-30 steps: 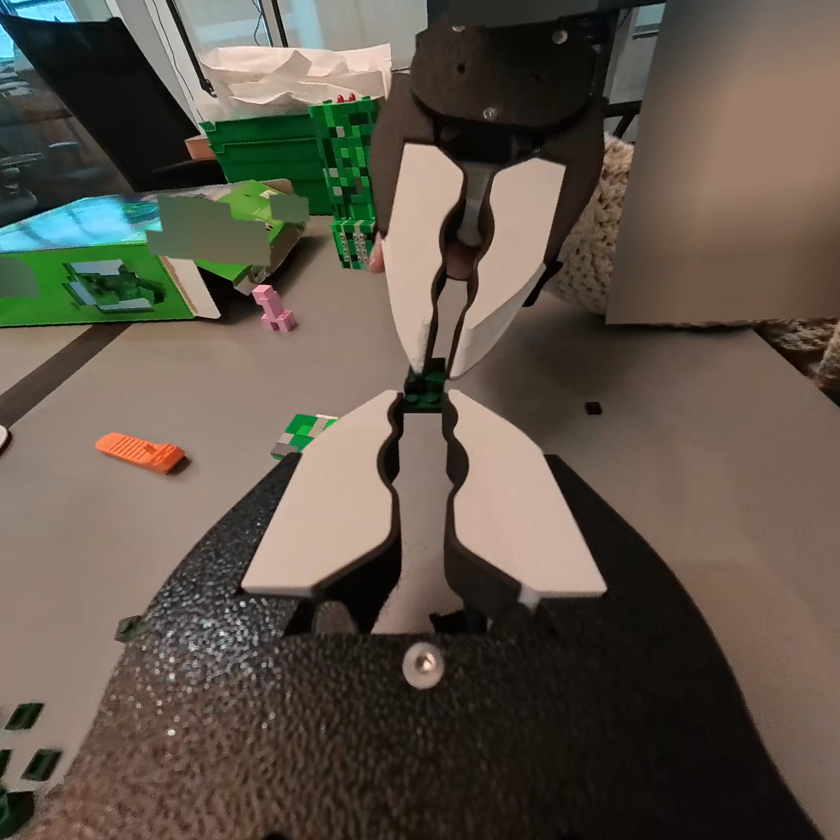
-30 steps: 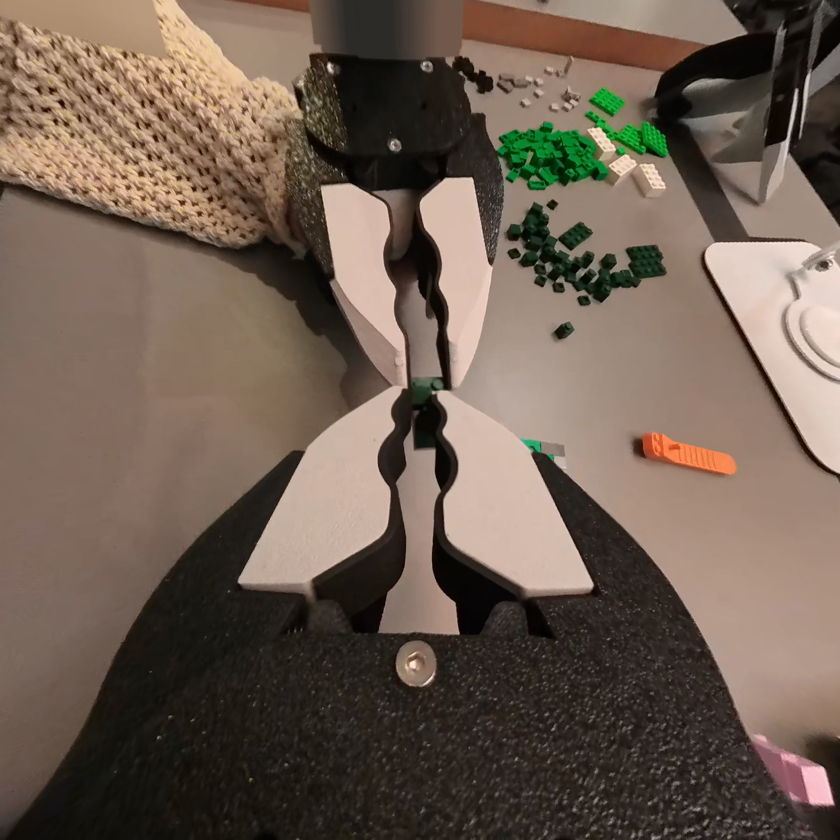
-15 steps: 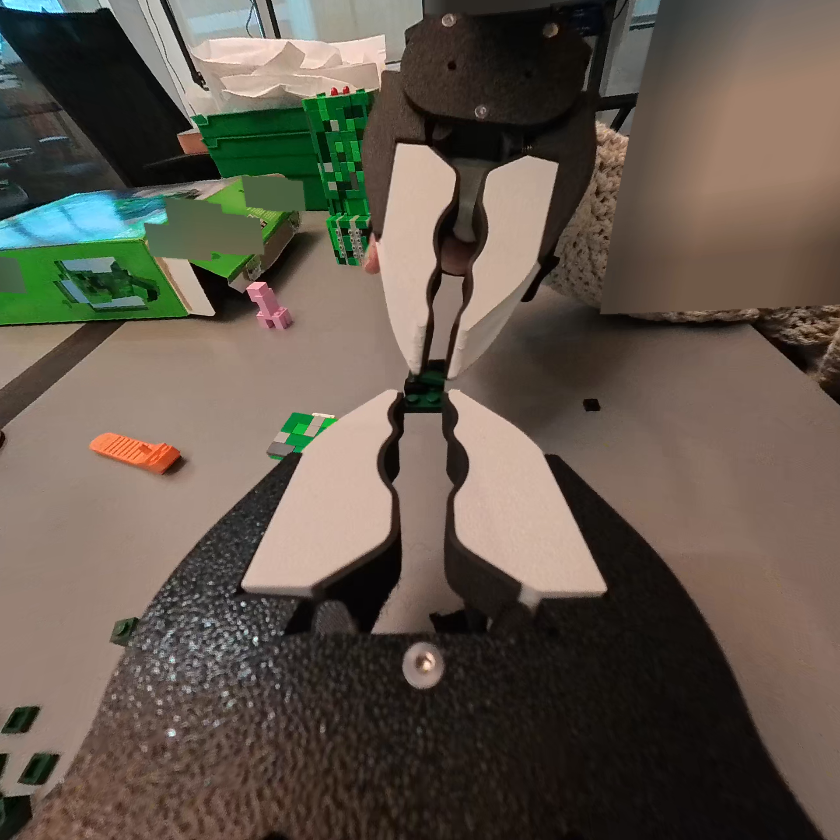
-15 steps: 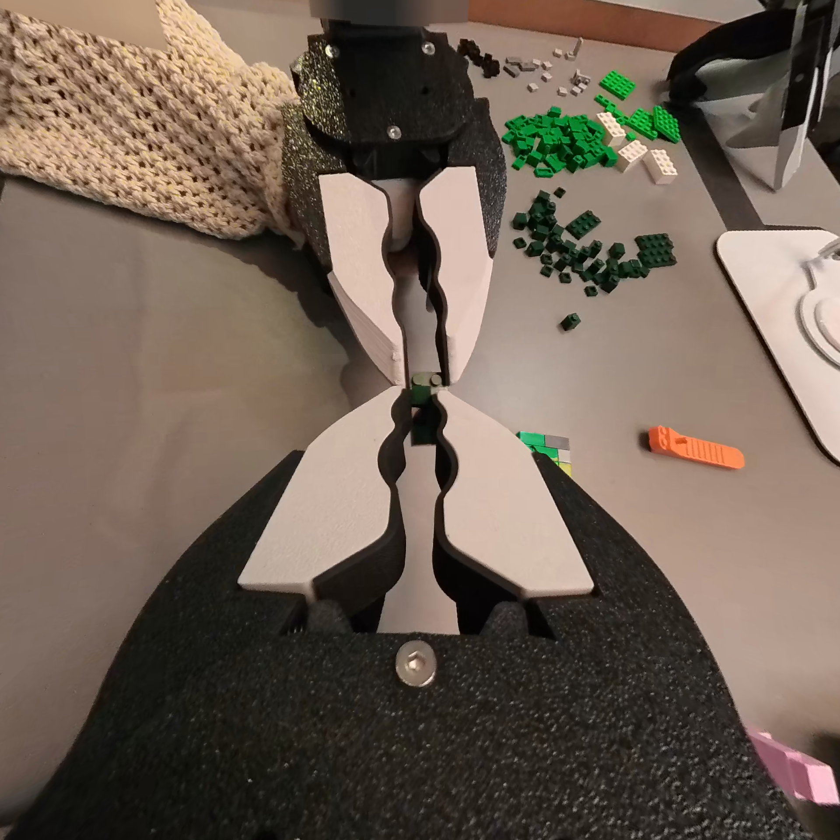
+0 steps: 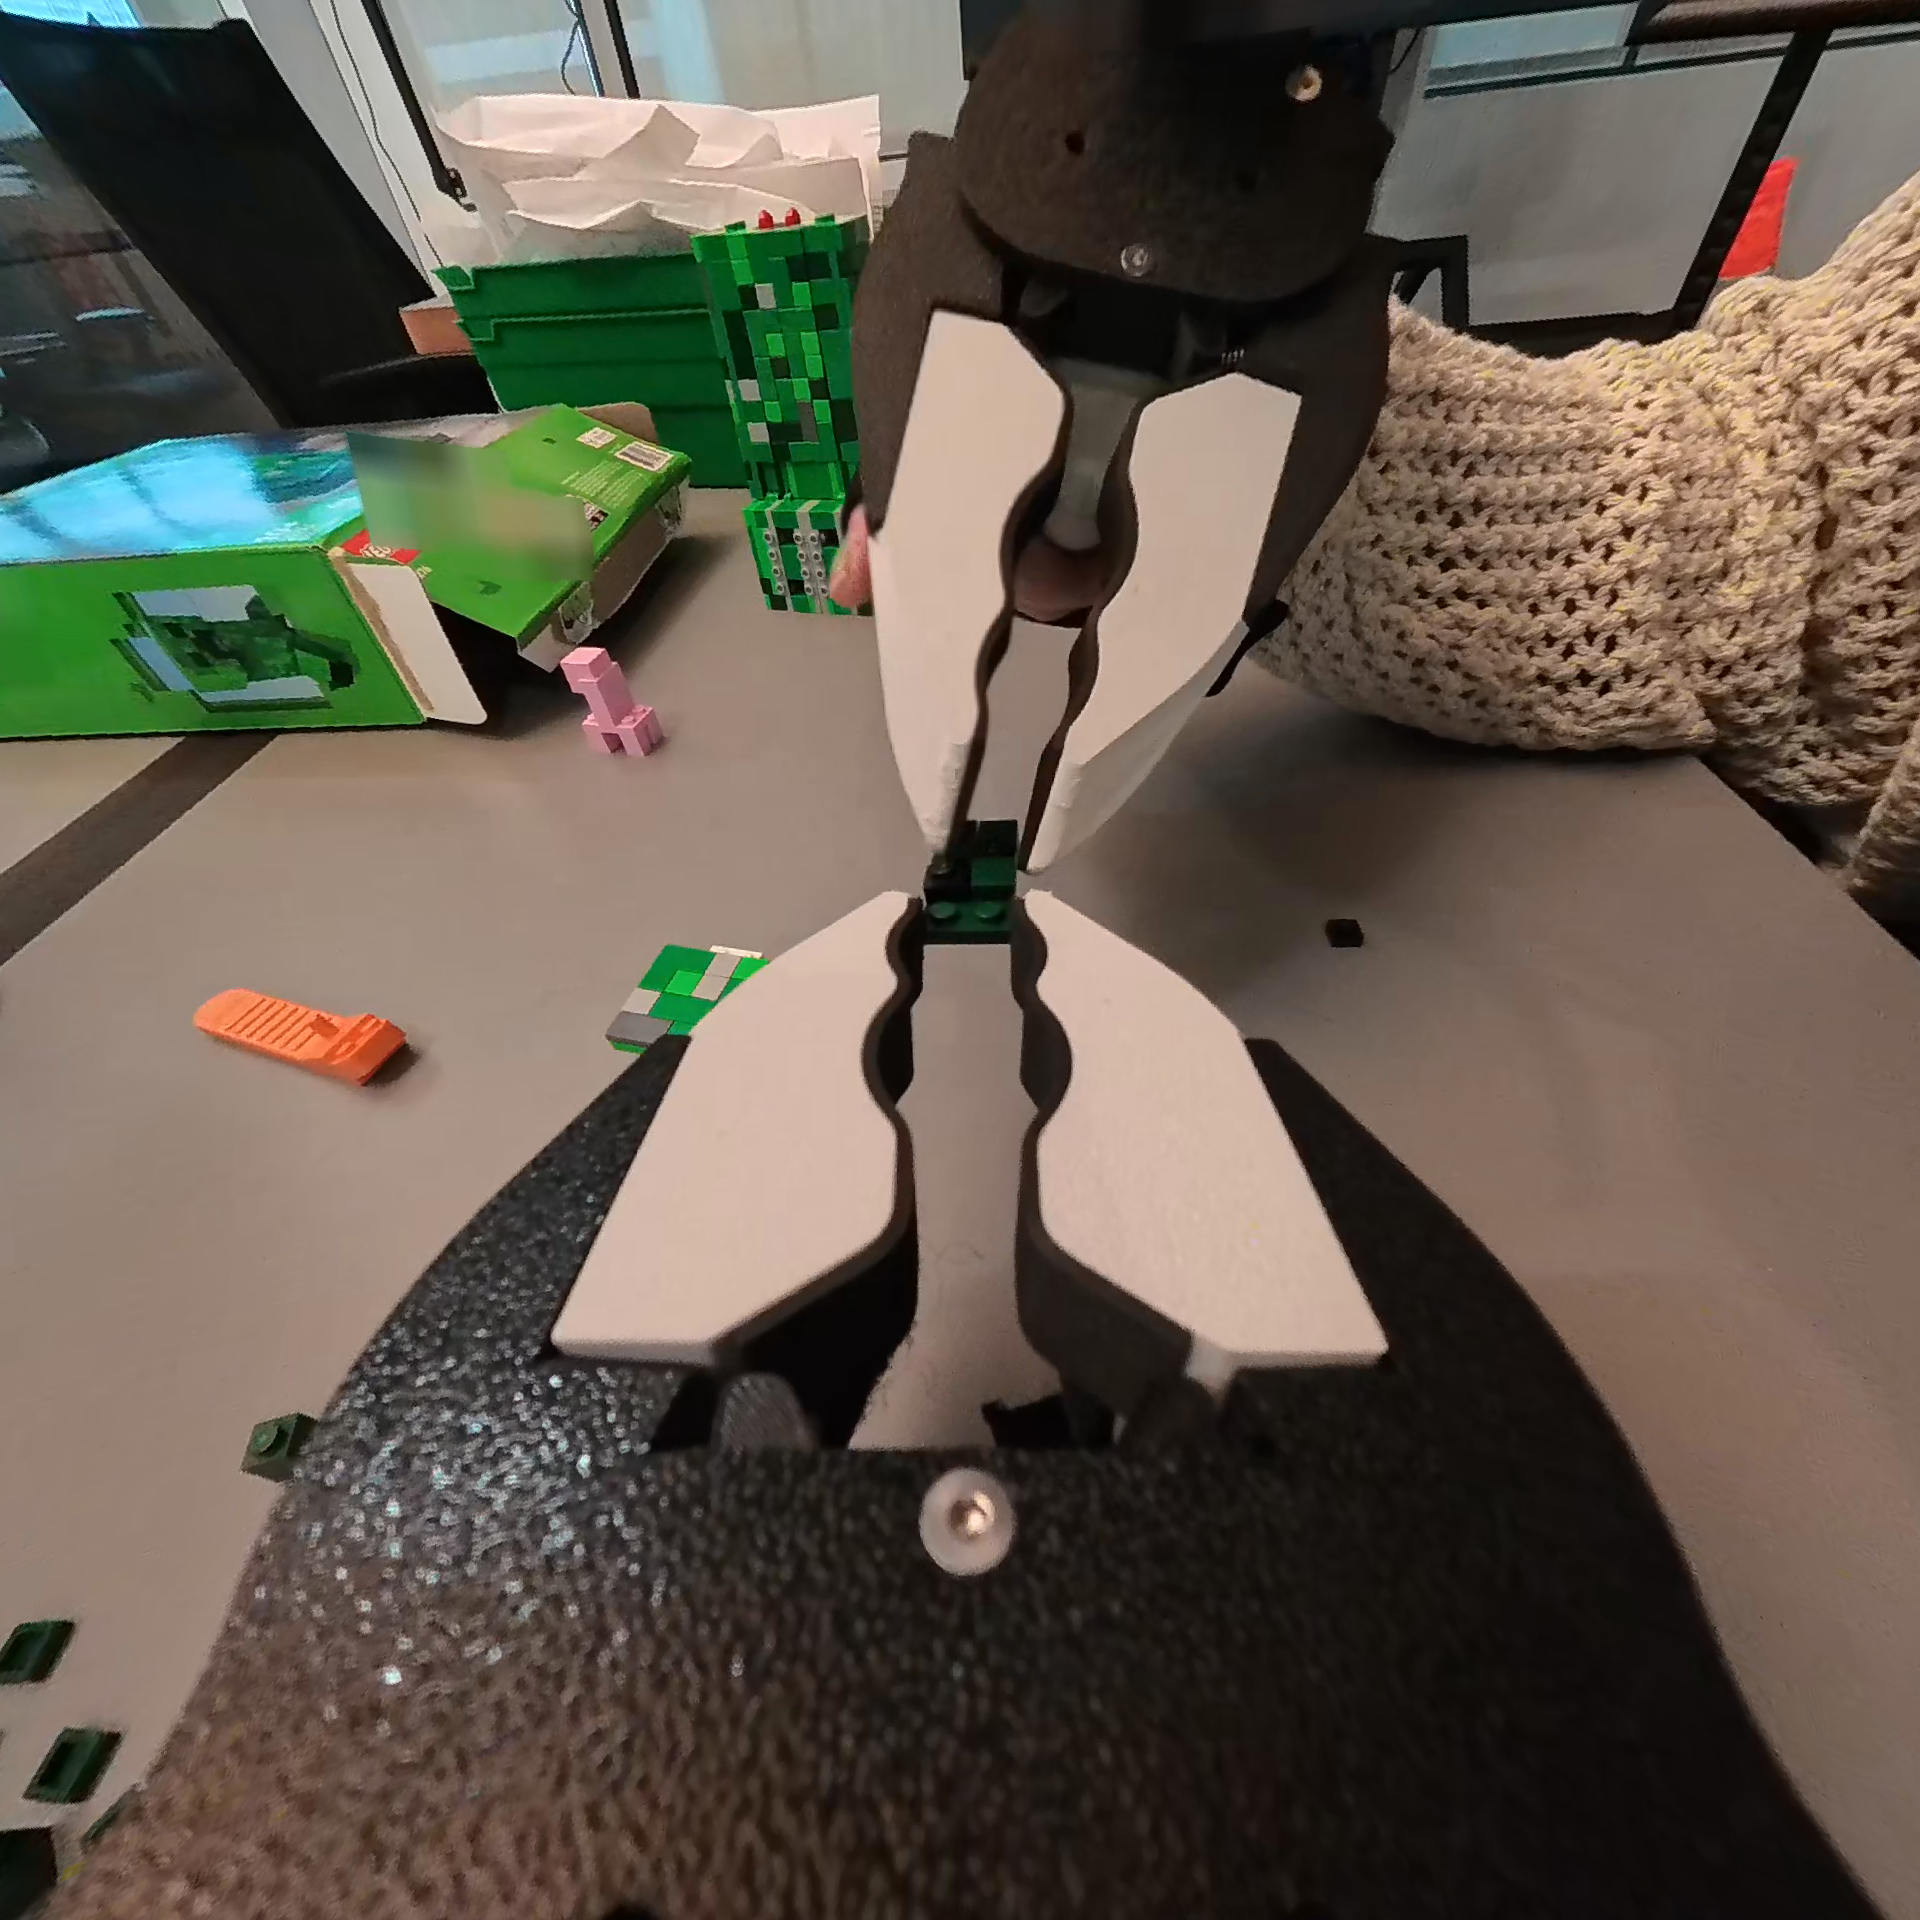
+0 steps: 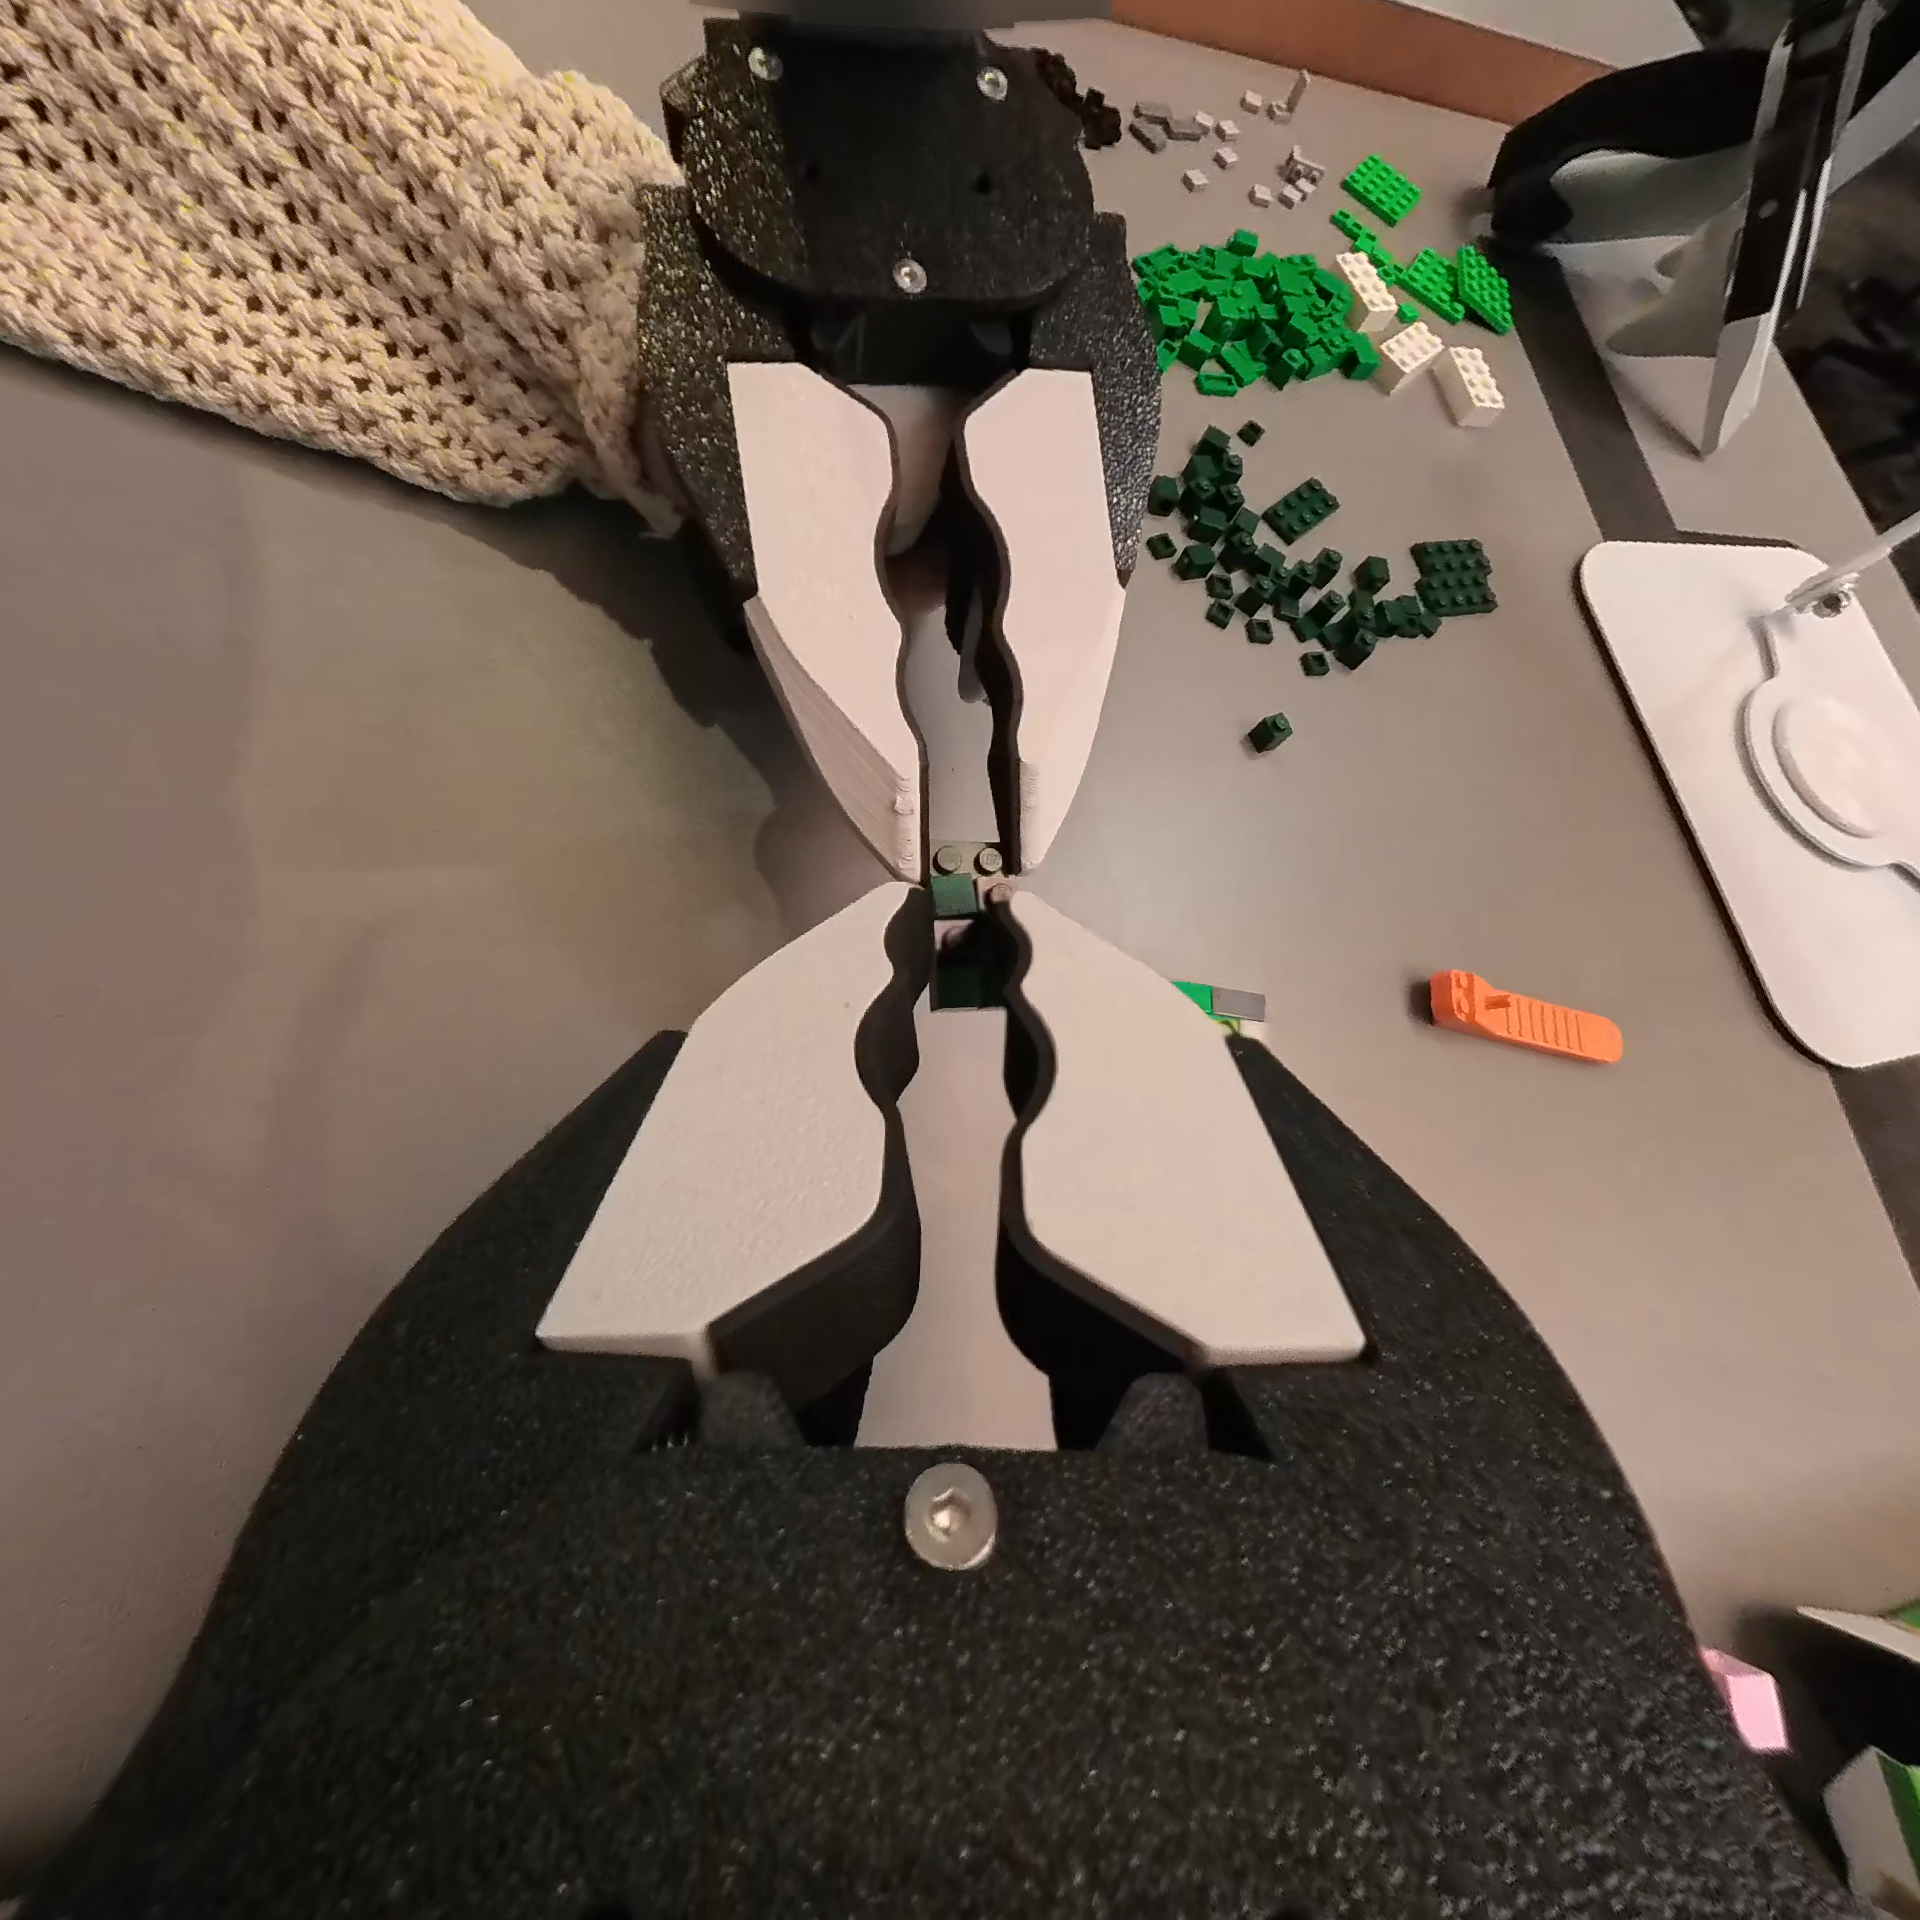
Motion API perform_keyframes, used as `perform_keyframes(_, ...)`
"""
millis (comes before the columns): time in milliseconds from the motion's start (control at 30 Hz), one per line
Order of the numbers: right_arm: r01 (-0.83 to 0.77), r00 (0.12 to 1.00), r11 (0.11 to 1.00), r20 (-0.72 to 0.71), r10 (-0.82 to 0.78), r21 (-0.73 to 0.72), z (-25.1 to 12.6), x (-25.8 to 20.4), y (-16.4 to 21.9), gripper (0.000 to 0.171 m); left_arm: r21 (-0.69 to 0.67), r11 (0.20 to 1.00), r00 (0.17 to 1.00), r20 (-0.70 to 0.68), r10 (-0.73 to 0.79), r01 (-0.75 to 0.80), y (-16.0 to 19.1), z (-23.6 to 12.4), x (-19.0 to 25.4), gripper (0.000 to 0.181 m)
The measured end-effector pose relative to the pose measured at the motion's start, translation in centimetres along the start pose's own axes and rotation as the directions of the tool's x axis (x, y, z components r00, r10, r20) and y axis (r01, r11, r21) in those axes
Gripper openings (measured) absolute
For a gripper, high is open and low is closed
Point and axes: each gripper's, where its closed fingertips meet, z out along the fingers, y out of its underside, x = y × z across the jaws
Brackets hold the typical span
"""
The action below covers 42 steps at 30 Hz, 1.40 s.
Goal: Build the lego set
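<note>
My two grippers meet tip to tip just above the grey table. In the left wrist view my left gripper [image 5: 966,914] is shut on a dark green plate [image 5: 971,923]. The right gripper [image 5: 987,847] comes in from the top, shut on a small dark green brick piece [image 5: 987,854] that sits against the plate. In the right wrist view my right gripper [image 6: 961,920] is shut on the dark green piece [image 6: 961,982]. The left gripper [image 6: 971,857] holds the studded plate [image 6: 966,860] opposite it. How the pieces join is hidden by the fingertips.
An orange brick separator [image 5: 301,1034] and a small green and grey build [image 5: 681,992] lie on the left. A green box [image 5: 208,623], a pink figure [image 5: 613,712] and a green block figure [image 5: 795,405] stand behind. Brick piles [image 6: 1262,312] and a white stand base [image 6: 1766,790] lie on the right. My left and right fingertips are right by each other. The pink figure [image 5: 613,712] is about equally far from each gripper, around 25 cm.
Both grippers stay shut and tip to tip with the green pieces between them. The pair has shifted and tilted a little, and more of the knit sleeve shows.
</note>
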Motion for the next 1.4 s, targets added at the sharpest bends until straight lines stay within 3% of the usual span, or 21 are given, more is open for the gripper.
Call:
perform_keyframes(267,0.031,0.999,0.999,-0.031,-0.031,0.024,-0.5,0.2,-0.7,0.013,0.006,1.000,1.000,0.017,-0.003,0.002,-0.1,-0.1,-0.2,0.015)
perform_keyframes(400,0.169,0.977,0.977,-0.153,-0.148,0.131,-1.2,0.7,-2.4,0.032,0.034,0.999,0.999,0.042,-0.019,0.017,-0.4,-0.4,-0.6,0.015)
perform_keyframes(467,0.344,0.907,0.933,-0.295,-0.301,0.106,-1.4,1.0,-2.5,0.035,0.047,0.998,0.998,0.045,-0.034,0.031,-0.5,-0.5,-0.8,0.015)
perform_keyframes(533,0.531,0.783,0.846,-0.408,-0.470,0.042,-1.5,0.5,-2.4,0.025,0.061,0.997,0.998,0.046,-0.045,0.042,-0.7,-0.7,-0.9,0.015)
perform_keyframes(633,0.664,0.623,0.741,-0.474,-0.623,-0.100,-1.0,0.3,-1.9,0.020,0.067,0.996,0.997,0.047,-0.056,0.052,-0.7,-0.7,-1.1,0.015)
perform_keyframes(800,0.680,0.534,0.702,-0.514,-0.671,-0.211,-0.6,1.2,-1.7,0.023,0.055,0.998,0.998,0.043,-0.045,0.042,-0.6,-0.6,-0.9,0.015)
perform_keyframes(1133,0.719,0.465,0.639,-0.493,-0.735,-0.274,0.4,0.8,-1.4,0.015,0.054,0.998,0.998,0.043,-0.045,0.042,-0.6,-0.6,-0.9,0.015)
perform_keyframes(1400,0.710,0.449,0.640,-0.511,-0.733,-0.294,0.5,1.0,-1.4,0.008,0.060,0.998,0.996,0.091,-0.017,0.012,-0.7,-0.7,-1.0,0.015)
